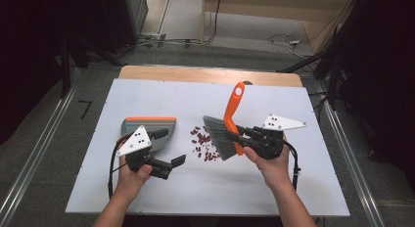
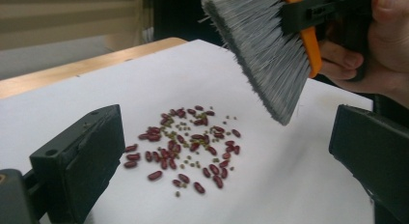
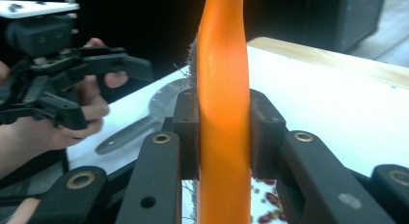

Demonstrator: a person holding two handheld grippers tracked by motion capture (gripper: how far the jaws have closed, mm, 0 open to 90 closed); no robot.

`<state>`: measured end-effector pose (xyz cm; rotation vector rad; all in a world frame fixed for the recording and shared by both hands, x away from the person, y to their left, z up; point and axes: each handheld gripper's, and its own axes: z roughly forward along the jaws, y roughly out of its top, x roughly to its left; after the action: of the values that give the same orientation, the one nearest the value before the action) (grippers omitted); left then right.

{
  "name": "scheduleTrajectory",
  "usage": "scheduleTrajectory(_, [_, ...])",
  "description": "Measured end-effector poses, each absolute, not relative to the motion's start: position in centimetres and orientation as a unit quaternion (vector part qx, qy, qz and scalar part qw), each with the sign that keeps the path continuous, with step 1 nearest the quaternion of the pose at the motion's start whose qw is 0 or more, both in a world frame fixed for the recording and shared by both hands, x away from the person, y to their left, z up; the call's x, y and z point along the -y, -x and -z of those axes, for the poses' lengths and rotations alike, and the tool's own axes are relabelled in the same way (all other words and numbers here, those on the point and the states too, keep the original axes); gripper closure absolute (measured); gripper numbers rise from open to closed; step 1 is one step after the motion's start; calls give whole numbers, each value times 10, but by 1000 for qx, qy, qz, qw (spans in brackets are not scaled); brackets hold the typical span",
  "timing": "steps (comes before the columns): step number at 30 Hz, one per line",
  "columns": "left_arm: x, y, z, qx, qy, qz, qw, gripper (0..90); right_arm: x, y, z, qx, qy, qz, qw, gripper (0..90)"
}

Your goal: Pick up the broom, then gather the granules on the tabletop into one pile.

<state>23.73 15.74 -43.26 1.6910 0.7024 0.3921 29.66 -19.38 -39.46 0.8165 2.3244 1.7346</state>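
jaws clamp brush (image 3: 224,113); beans (image 2: 185,147) beneath

A lab-style recording bay is seen here: a white-topped table (image 1: 210,188) is set on grey carpet, metal floor rails (image 1: 29,168) are laid along both sides, loose cables (image 1: 286,40) are strewn at upper right, and dark equipment racks (image 1: 127,14) are parked upper left.
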Motion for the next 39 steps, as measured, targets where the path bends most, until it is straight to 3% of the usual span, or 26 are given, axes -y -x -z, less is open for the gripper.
scheduleTrajectory(6, [-168, -236, 433, -308, -720, -177, 597, 0, 205, -303, 394, -770, -296, -558, 89, 687])
scheduleTrajectory(20, [-194, -228, 433, -317, -715, -187, 594, 0, 227, -324, 396, -767, -362, -519, 101, 687])
scheduleTrajectory(39, [-214, -229, 440, -322, -709, -193, 597, 0, 224, -392, 405, -813, -428, -343, 197, 687])
